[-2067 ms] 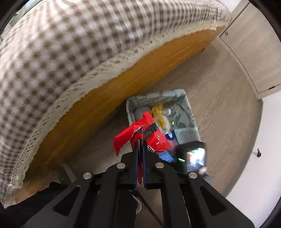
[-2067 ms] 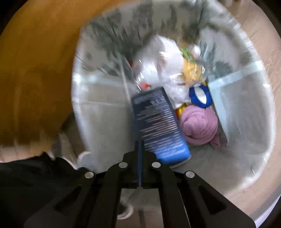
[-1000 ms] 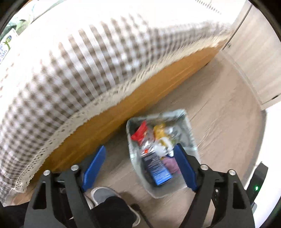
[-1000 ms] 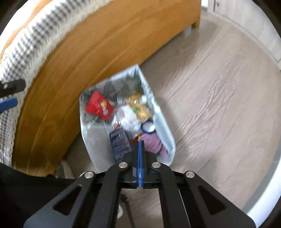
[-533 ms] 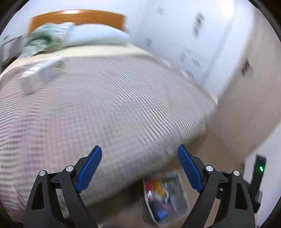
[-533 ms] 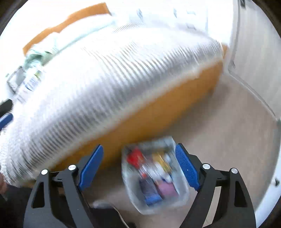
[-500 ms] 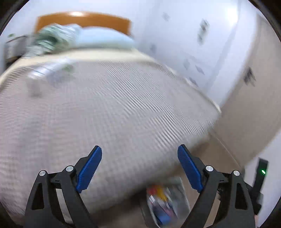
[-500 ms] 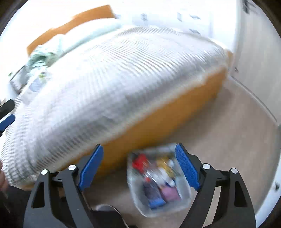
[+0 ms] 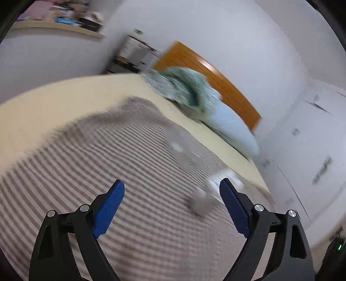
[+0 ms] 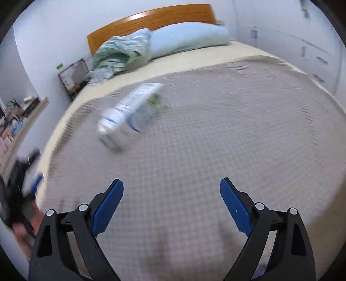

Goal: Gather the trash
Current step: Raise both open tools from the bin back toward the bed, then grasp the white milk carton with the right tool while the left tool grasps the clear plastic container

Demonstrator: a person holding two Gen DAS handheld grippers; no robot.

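Now both tools were empty. The left gripper stood spread wide with nothing between its blue pads, though a second earlier it had hung over the trash bin on the floor beside the bed. The right gripper was opening the last of the way, also holding nothing, where a second before it had been pressed shut above that bin. The bin had dropped out of both views, and the checked bedspread filled them instead.

That swing reads as one drop-off finished and the next pickup starting.

In the right wrist view, a white box with printed text lay on the bedspread at about eleven o'clock from the gripper, well apart from it, with a small greenish scrap just beside its far end. In the left wrist view, a blurred pale wad sat near the right pad, at about one o'clock, and a clear, smeared item lay farther off at twelve; what it was I could not tell.

Beyond them lay a crumpled green blanket, a pale blue pillow and the wooden headboard.
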